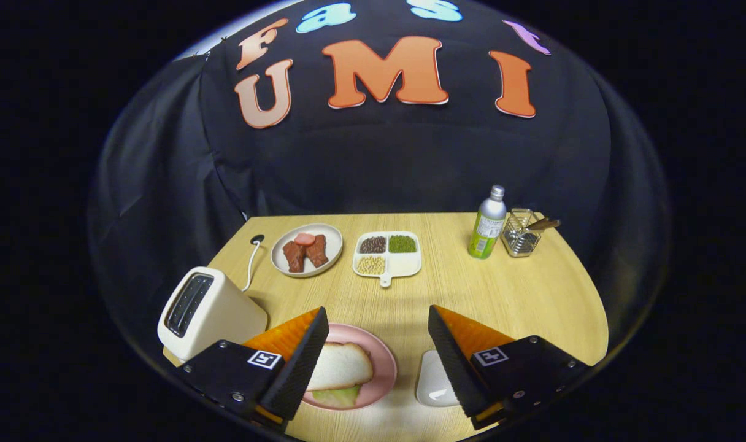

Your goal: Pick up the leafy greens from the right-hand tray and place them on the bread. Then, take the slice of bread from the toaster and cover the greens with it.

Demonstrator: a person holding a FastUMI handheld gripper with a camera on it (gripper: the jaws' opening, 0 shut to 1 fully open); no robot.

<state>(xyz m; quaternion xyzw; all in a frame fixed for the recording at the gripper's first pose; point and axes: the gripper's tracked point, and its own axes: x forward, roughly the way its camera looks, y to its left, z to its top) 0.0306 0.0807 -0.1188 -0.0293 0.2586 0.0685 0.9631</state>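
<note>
My gripper (378, 319) is open, its fingers spread wide with nothing between them. A pink plate (382, 359) lies on the wooden table just inside my left finger. On it a slice of white bread (342, 365) covers leafy greens (337, 396), whose edge pokes out at the near side. A cream toaster (210, 310) stands left of the left finger, its dark slots facing up; I cannot tell what is inside. Beside my right finger sits a small white tray (433, 380), partly hidden by the finger, its visible part bare.
Farther back, a round plate with pieces of meat (305, 248) and a white divided dish of beans (386, 253) lie mid-table. A green bottle (488, 230) and a wire basket (521, 233) stand at the back right. The toaster's cord (251, 261) runs to the back left.
</note>
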